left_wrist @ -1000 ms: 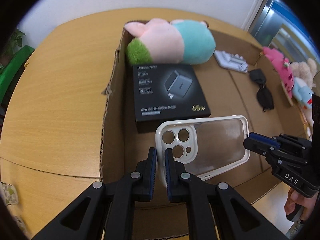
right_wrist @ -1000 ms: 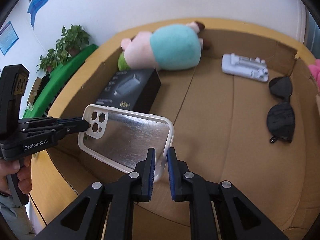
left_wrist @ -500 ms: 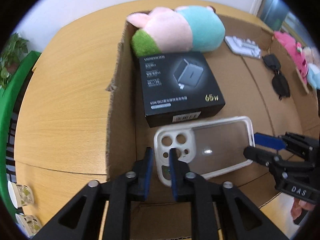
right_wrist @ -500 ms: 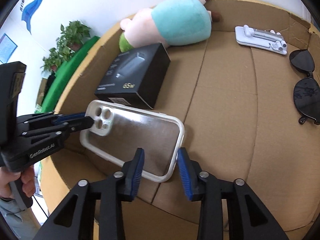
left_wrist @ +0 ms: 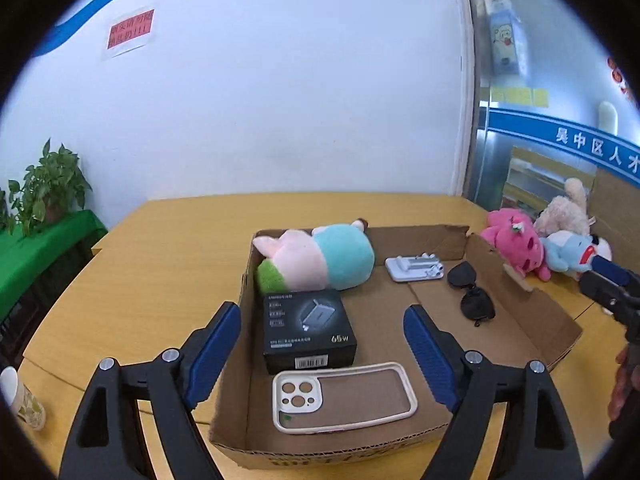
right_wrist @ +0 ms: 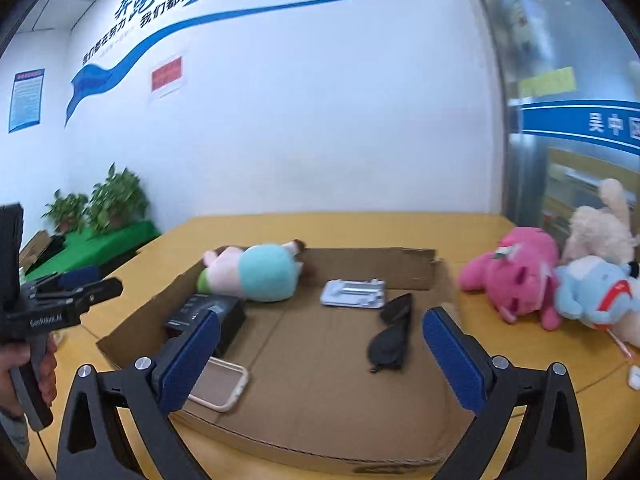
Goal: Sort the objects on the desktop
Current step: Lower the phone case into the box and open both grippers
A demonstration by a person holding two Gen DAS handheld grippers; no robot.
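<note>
My cardboard tray (left_wrist: 520,312) on the counter (left_wrist: 160,264) holds the phone case (left_wrist: 344,397) flat at 6 o'clock, charger box (left_wrist: 308,330) behind, plush (left_wrist: 320,258) at 12. Left gripper (left_wrist: 322,354) and right gripper (right_wrist: 322,356) hover above, fingers wide, holding nothing.

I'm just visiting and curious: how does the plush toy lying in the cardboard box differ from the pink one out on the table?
The plush in the box is pastel pink and teal with a green end; the pink plush is bright pink all over. The first lies on its side inside the cardboard box, alone of its kind; the second rests on the table outside, touching other soft toys. Both are soft toys lying down.
</note>
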